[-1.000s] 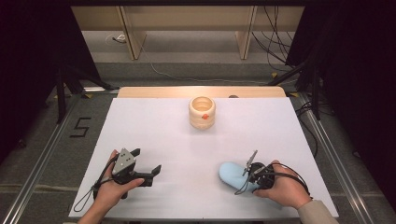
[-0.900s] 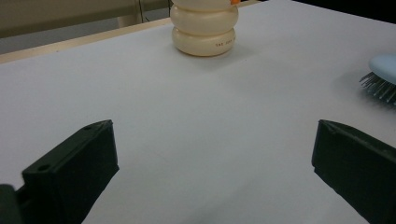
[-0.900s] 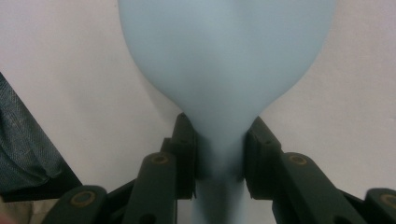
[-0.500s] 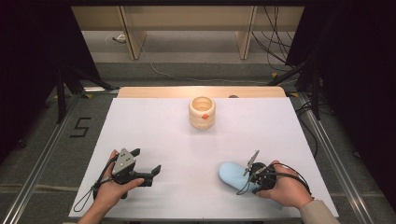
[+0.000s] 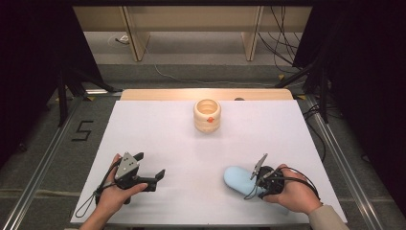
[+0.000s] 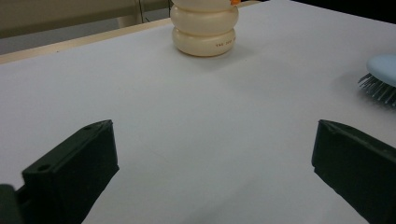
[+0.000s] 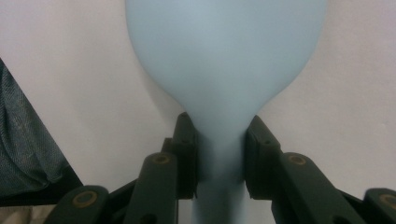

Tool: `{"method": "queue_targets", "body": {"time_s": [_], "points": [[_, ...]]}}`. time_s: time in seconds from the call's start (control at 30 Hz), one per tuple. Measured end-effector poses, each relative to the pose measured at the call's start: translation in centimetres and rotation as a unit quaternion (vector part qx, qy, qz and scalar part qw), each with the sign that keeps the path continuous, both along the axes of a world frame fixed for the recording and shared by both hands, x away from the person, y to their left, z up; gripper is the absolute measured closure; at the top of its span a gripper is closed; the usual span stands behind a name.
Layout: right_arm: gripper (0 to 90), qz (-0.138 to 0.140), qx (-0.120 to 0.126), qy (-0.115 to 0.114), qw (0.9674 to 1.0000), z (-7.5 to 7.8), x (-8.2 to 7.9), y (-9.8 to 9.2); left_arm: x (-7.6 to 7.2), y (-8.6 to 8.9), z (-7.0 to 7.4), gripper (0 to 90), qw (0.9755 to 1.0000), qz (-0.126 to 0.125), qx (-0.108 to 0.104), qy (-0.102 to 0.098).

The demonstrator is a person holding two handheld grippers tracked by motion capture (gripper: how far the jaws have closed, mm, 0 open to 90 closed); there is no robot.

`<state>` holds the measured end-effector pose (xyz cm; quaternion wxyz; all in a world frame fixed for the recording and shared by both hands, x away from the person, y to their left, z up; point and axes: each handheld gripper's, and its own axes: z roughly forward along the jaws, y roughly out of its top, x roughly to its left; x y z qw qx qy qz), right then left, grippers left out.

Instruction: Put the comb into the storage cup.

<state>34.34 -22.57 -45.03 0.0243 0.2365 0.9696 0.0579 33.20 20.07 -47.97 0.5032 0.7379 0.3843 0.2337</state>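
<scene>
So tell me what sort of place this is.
Probably a lab or recording bay, not a home: a bare white table between black curtains, cables on the floor, and a person holding a left gripper and right gripper.

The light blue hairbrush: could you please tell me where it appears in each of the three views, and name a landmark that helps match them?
High view: the light blue hairbrush lies near the table's front right, its handle in the right gripper.
Left gripper view: at the right edge, bristles facing down.
Right gripper view: centre, its neck clamped between the black jaws.
Shared landmark: the white tabletop; the cream ringed container shows in the high and left gripper views.
</scene>
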Motion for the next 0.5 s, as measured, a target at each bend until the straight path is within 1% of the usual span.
{"method": "queue_targets", "body": {"time_s": [0.1,0.13,0.3,0.5], "points": [[70.2,-0.002,0.003,-0.003,1.0,0.1,0.0,0.0,0.0,0.0,0.0,0.0,1.0,-0.001,0.0,0.0],[70.2,-0.003,0.009,-0.008,0.9999,0.2,0.0,-0.1,0.0,0.0,0.0,0.0,1.0,0.0,0.0,0.0],[70.2,-0.006,0.014,-0.011,0.9998,0.5,0.0,0.0,0.0,0.0,0.0,0.0,1.0,0.0,0.0,0.0],[70.2,-0.01,0.032,-0.021,0.9992,1.1,-0.1,0.0,0.0,0.0,0.0,0.0,1.0,0.0,0.0,0.0]]}}
